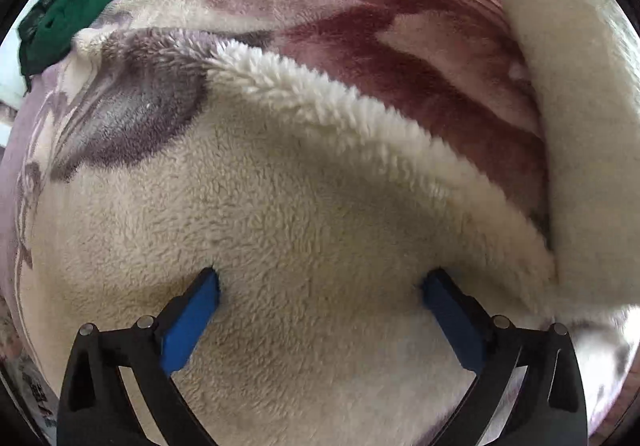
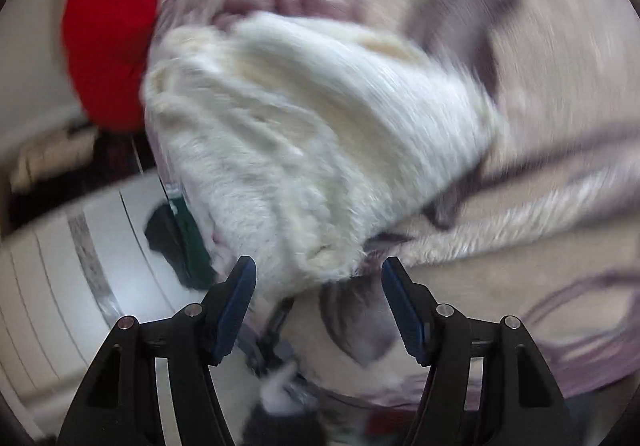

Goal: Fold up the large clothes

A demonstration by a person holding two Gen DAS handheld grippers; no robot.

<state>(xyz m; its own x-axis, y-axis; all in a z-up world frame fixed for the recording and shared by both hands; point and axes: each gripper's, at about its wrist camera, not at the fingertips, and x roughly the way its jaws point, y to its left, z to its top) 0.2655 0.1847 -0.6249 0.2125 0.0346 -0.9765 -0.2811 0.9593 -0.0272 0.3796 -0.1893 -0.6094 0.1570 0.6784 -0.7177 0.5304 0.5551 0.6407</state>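
My left tongs [image 1: 320,284] spread wide, tips pressed into the cream fleece garment [image 1: 280,226] lying on the floral blanket [image 1: 360,5]. Right tongs [image 2: 319,272] released, holding nothing, just above a fleece fold [image 2: 300,133]. One green cloth [image 1: 80,5], one red cloth [image 2: 108,37].

fleece garment [image 1: 304,205] on blanket [image 1: 400,45] — spread

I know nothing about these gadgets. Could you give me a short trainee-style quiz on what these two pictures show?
1. True or false: the left gripper is open, its blue fingers pressing into the cream fleece garment.
2. Which colour is the cloth at the top left of the right wrist view? A blue, B red, C yellow.
3. Fill in: the right gripper is ____ and grips nothing.

Key: 1 true; 2 B; 3 open.
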